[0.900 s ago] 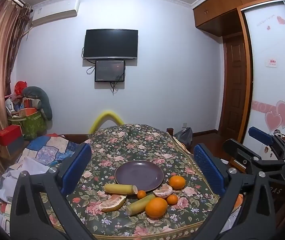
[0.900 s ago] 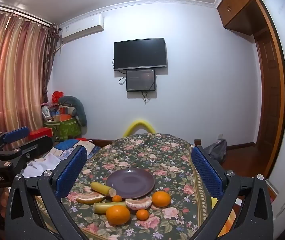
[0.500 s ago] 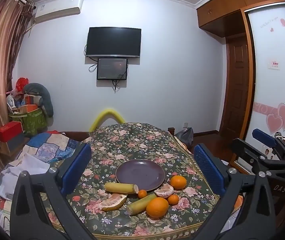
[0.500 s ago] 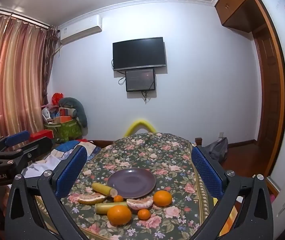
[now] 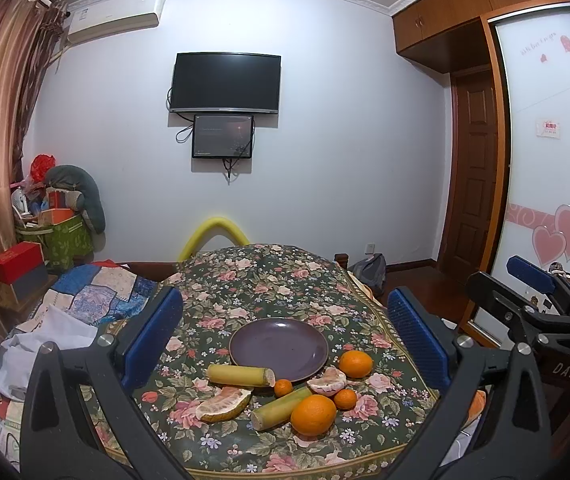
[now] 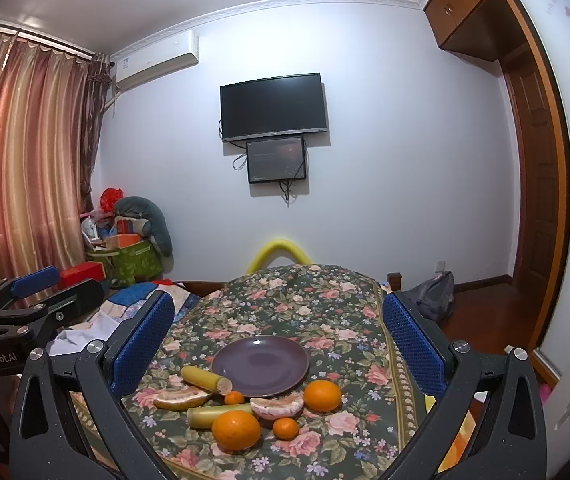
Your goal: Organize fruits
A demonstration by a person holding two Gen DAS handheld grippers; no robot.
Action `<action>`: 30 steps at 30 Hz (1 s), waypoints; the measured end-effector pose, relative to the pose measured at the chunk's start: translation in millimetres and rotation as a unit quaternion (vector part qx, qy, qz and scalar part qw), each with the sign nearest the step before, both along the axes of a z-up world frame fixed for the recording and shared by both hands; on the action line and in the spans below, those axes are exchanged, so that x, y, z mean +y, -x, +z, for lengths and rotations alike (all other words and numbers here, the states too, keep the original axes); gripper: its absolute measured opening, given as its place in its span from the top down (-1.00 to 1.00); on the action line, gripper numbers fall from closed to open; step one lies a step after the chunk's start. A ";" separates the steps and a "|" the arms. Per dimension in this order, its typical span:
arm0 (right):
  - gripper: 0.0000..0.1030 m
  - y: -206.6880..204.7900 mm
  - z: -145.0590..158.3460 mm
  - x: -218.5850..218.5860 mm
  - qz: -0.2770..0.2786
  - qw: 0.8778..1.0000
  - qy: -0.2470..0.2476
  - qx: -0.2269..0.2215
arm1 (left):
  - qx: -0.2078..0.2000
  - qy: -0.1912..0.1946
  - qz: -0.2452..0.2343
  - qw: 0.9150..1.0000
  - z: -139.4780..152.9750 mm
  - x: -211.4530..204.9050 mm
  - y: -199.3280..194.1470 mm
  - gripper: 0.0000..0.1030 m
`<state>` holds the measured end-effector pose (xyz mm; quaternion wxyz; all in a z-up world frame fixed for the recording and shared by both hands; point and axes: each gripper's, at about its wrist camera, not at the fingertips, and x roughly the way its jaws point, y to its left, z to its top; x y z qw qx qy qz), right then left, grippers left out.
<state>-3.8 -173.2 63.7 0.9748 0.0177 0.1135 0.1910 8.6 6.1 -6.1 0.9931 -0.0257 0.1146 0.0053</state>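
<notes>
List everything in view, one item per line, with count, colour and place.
plate: 1, purple, empty, table centre
large oranges: 2, orange, near right of plate
small oranges: 2, orange, among the fruit
sugarcane pieces: 2, yellow-green, near left of plate
pomelo pieces: 2, pink flesh, in front of plate
tablecloth: 1, dark floral
television: 1, black, wall
left hand-held gripper: 1, blue pads, open
right hand-held gripper: 1, blue pads, open
</notes>
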 end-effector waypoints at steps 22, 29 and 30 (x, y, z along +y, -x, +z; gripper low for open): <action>-1.00 -1.0 -1.3 -1.5 -0.003 1.000 -0.003 0.001 | 0.002 0.005 -0.005 1.000 0.1 -1.5 -2.1 -1.00; -1.00 -1.5 -1.9 -2.3 -0.002 1.000 -0.003 0.002 | 0.001 0.006 -0.005 1.000 -0.2 -0.9 -2.1 -1.00; -1.00 -1.5 -1.8 -2.2 -0.003 1.000 -0.003 0.002 | 0.001 0.005 -0.005 1.000 -0.1 -1.6 -2.3 -1.00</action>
